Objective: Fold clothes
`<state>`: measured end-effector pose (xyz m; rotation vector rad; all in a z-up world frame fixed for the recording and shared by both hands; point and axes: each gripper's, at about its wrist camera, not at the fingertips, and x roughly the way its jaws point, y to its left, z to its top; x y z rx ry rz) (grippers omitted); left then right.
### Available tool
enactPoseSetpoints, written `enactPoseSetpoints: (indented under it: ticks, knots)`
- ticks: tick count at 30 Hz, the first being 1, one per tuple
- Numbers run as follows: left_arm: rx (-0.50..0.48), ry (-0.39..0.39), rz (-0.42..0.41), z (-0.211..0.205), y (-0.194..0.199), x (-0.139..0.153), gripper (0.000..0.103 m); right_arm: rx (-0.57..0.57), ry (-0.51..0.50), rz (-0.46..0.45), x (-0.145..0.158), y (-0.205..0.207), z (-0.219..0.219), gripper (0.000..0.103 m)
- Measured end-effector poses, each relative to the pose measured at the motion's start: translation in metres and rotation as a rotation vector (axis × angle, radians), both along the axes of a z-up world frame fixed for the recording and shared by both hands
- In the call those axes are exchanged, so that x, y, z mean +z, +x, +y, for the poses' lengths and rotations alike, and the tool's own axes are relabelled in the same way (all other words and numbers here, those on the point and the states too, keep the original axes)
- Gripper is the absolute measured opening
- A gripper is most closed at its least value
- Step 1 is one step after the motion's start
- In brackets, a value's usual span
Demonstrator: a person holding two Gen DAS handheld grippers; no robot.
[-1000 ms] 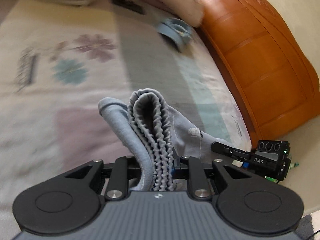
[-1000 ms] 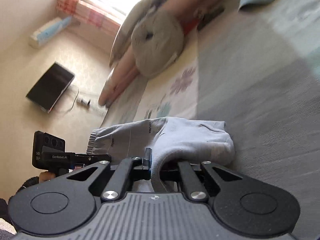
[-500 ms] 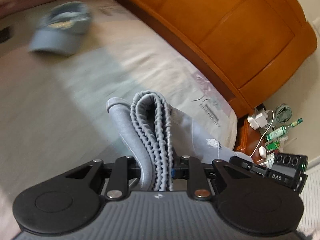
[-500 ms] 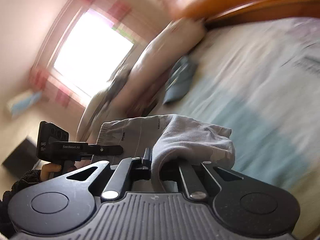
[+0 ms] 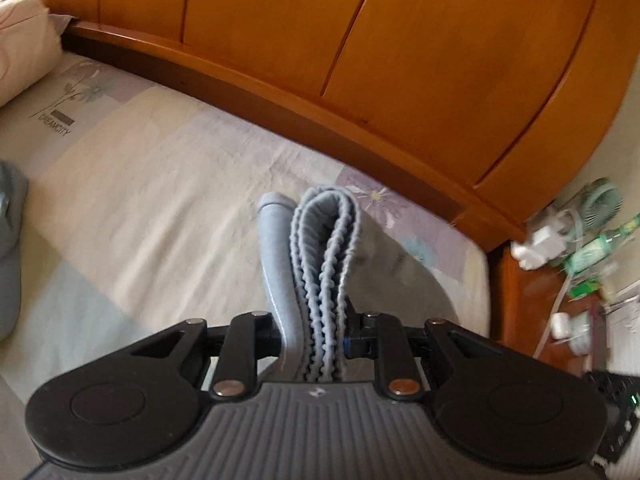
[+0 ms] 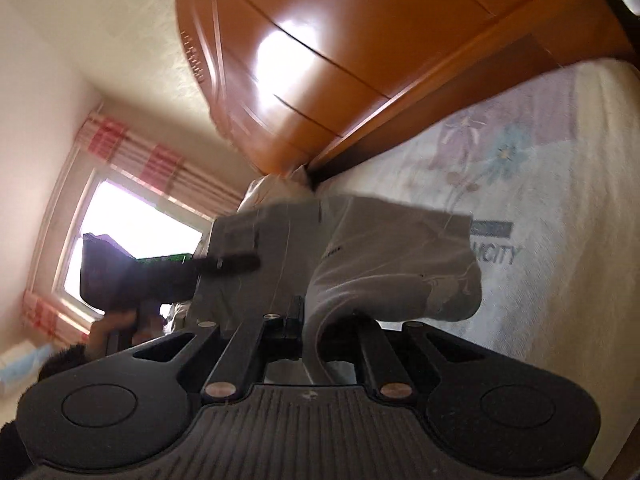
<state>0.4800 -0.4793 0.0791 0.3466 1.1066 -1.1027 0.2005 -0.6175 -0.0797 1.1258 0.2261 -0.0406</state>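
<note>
The bed (image 5: 152, 184) fills the left and middle of the left wrist view, its pale flowered sheet running up to the orange wooden headboard (image 5: 360, 60) across the top. The right wrist view shows the same headboard tilted into the upper middle, and adds a bright window (image 6: 120, 236) with a pink checked curtain (image 6: 160, 168) at left, which the other view lacks. Only the left wrist view catches the bedside table (image 5: 560, 292) at right edge, cluttered with a small fan (image 5: 600, 204), a green bottle (image 5: 596, 248) and white chargers, all blurred. A white pillow (image 5: 20, 40) sits in its upper left corner, and a grey cap (image 5: 10, 256) is cut off at the left edge.

The grey garment (image 5: 320, 264) is held up off the sheet between both tools. The left gripper (image 5: 316, 340) is clamped tight on its bunched ribbed hem, folds standing straight up from the jaws at frame centre. The right gripper (image 6: 320, 332) is closed on a thinner fold, the cloth spreading up and right above the jaws. There the person's hand (image 6: 116, 328) and the other tool show dark and blurred at left, against the window glare. The fingertips of both grippers are buried in cloth.
</note>
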Motion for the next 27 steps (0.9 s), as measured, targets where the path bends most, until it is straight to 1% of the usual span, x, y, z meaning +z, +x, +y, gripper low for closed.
enactPoseSetpoints:
  ticks: [2,5,11,16,17,19,20,22,23,24,25,26,27]
  knots:
    - [0.001,0.052,0.002,-0.011,0.005,-0.012,0.02,-0.014,0.017,0.008,-0.007,0.001,0.005,0.008]
    - [0.006,0.118,0.017,-0.017,0.007,-0.028,0.02,-0.015,0.039,0.038,-0.02,-0.001,0.014,0.008]
    - [0.021,0.209,0.008,-0.017,0.015,-0.055,0.02,0.023,0.041,0.069,-0.037,0.007,0.027,0.008]
    - [0.047,0.23,0.004,-0.018,0.024,-0.075,0.021,0.053,0.058,0.09,-0.05,0.015,0.033,0.008]
    - [0.052,0.231,0.004,-0.018,0.026,-0.078,0.026,0.058,0.061,0.093,-0.052,0.015,0.034,0.008]
    - [0.069,0.226,0.001,-0.019,0.031,-0.083,0.028,0.059,0.064,0.094,-0.055,0.014,0.034,0.008]
    - [0.073,0.217,0.007,-0.018,0.034,-0.084,0.033,0.06,0.064,0.093,-0.057,0.014,0.034,0.008]
    - [0.1,0.207,-0.042,-0.018,0.039,-0.082,0.042,0.058,0.066,0.089,-0.057,0.011,0.034,0.008]
    - [0.127,0.212,-0.078,-0.017,0.042,-0.079,0.044,0.057,0.067,0.09,-0.056,0.009,0.035,0.008]
    - [0.154,0.218,-0.115,-0.016,0.045,-0.077,0.044,0.058,0.069,0.091,-0.056,0.007,0.036,0.008]
    - [0.178,0.207,-0.13,-0.012,0.045,-0.073,0.042,0.059,0.072,0.091,-0.055,0.005,0.037,0.009]
    - [0.202,0.196,-0.145,-0.009,0.045,-0.068,0.042,0.06,0.077,0.09,-0.056,0.004,0.037,0.012]
    - [0.183,0.158,-0.119,-0.003,0.038,-0.066,0.043,0.061,0.088,0.092,-0.057,0.004,0.037,0.013]
